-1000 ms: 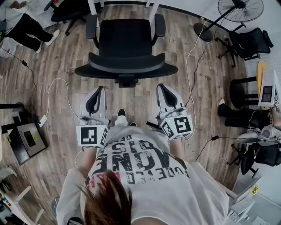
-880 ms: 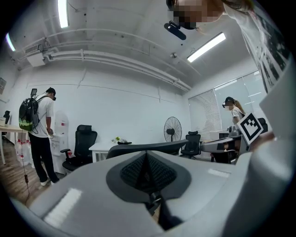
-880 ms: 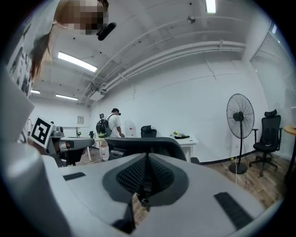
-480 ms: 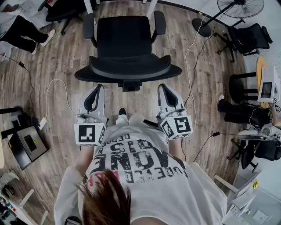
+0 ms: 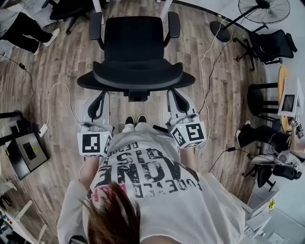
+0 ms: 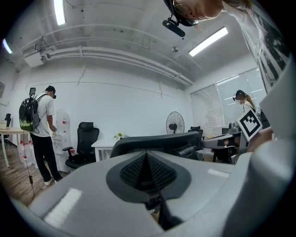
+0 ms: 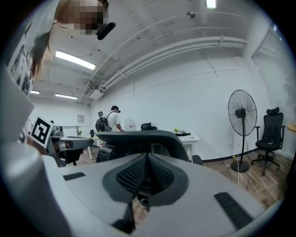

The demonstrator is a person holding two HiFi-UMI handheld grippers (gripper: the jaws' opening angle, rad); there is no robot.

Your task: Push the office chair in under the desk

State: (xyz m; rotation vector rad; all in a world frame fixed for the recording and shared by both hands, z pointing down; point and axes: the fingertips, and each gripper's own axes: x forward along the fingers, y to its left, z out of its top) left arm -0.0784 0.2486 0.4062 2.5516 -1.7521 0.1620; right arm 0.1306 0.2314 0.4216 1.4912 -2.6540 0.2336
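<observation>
A black office chair (image 5: 134, 45) stands in front of me with its seat facing away and its curved backrest (image 5: 136, 76) toward me. Two white desk legs (image 5: 98, 5) show just beyond it at the top edge. My left gripper (image 5: 103, 93) is shut and empty, its tip at the backrest's rear edge on the left. My right gripper (image 5: 171, 92) is also shut and empty, at the backrest's right side. I cannot tell if either touches it. In the left gripper view the shut gripper (image 6: 147, 155) points at the backrest (image 6: 157, 140). The right gripper (image 7: 148, 157) likewise faces the backrest (image 7: 138, 136).
A standing fan (image 5: 264, 9) and another black chair (image 5: 271, 43) are at the right. White cables (image 5: 207, 57) run over the wood floor on both sides, with a power strip (image 5: 43, 129) at the left. A person (image 5: 24, 28) stands at the far left.
Both grippers have moved forward, closing the gap to the backrest. My feet have come together behind the chair. The jaws have stayed shut.
</observation>
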